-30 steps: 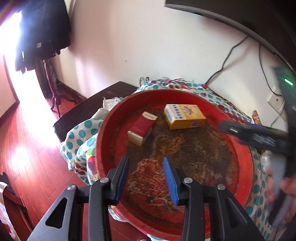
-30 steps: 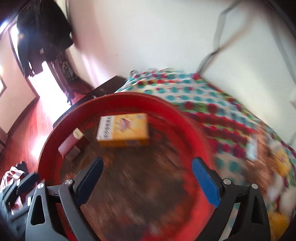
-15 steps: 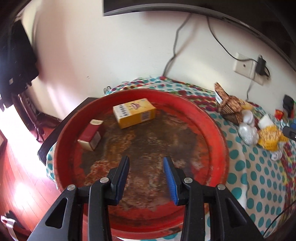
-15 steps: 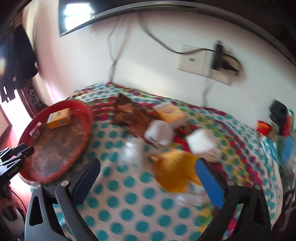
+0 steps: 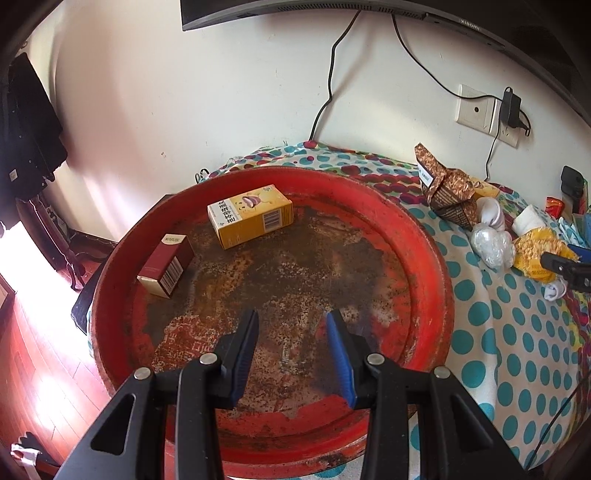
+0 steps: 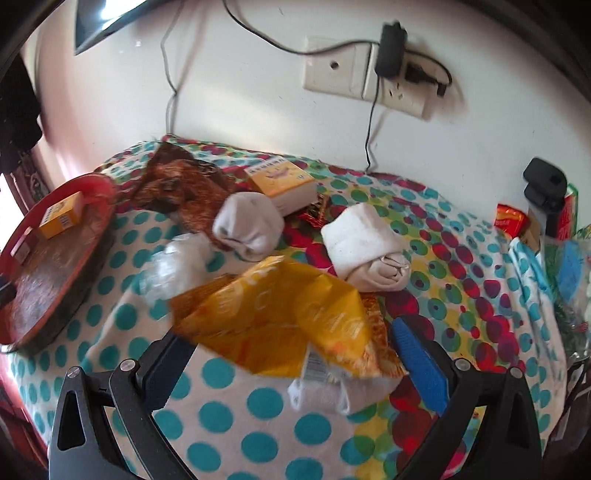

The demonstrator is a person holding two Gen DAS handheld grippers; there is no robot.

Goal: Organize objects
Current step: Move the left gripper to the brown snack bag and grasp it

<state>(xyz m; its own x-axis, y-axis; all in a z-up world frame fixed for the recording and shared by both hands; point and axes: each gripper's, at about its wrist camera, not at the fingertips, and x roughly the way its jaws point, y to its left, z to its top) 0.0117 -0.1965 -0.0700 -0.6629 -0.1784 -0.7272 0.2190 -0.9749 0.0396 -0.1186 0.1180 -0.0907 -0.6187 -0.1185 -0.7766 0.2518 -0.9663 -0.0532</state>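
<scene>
While the right tongs (image 6: pixel 291 354) straddle the crumpled yellow packet (image 6: pixel 273 325) on the dotted cloth (image 6: pixel 229 435), jaws spread wide to either side of it, actual contact cannot be told. Left tongs (image 5: pixel 291 354) hover over the red tray (image 5: pixel 424 266), jaws parted partway, holding nothing. Monitor edge (image 5: pixel 469 26) reads "xiaomi"; box print is too small to read. Tray holds a yellow box (image 5: pixel 251 218) and a maroon box (image 5: pixel 166 266), apart. Rolled white socks (image 6: pixel 247 225), a second yellow box (image 6: pixel 282 182) and a brown wrapper (image 6: pixel 177 192) lie beyond the packet.
</scene>
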